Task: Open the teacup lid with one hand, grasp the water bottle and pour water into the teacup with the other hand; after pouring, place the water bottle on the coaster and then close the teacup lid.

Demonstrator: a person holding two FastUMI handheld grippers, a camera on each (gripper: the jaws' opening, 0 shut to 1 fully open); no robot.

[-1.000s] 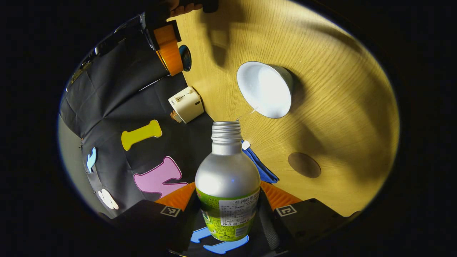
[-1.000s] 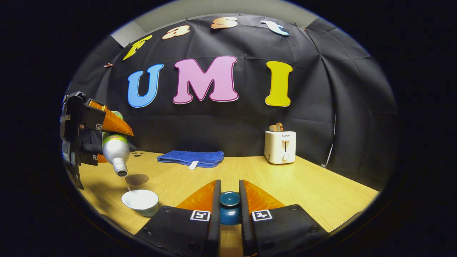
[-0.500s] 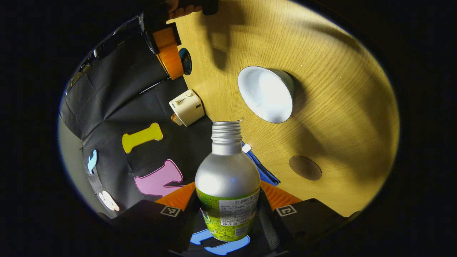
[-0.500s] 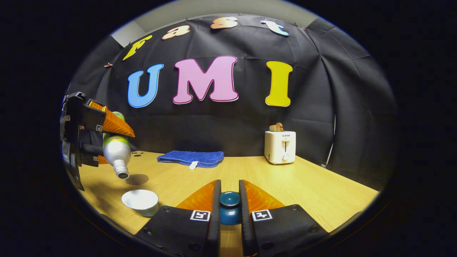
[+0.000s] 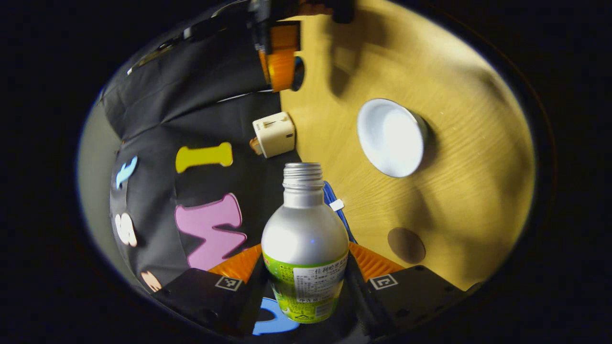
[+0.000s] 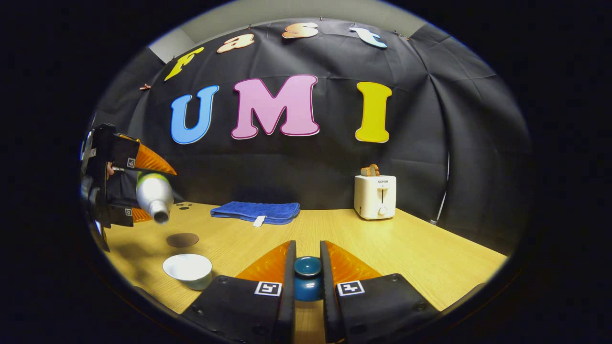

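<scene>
A silver water bottle [image 5: 304, 239] with a green label and no cap sits between the fingers of my left gripper [image 5: 304, 251], which is shut on it. The bottle is tilted, its mouth off to the side of the white teacup [image 5: 391, 137]. In the right gripper view the bottle [image 6: 154, 197] hangs above the round brown coaster [image 6: 182, 239], behind the open teacup [image 6: 188, 270]. My right gripper [image 6: 307, 248] is shut on the dark teal teacup lid [image 6: 307, 273], held above the table to the right of the cup. The coaster [image 5: 406, 244] is bare.
A folded blue towel [image 6: 256, 211] lies at the back of the wooden table [image 6: 406, 248]. A cream toaster [image 6: 375, 196] with toast in it stands at the back right. The black cloth wall rises behind them.
The thin stream into the cup has stopped. My left gripper has raised the bottle's mouth and drawn it back from the cup. The right gripper and lid have stayed put.
</scene>
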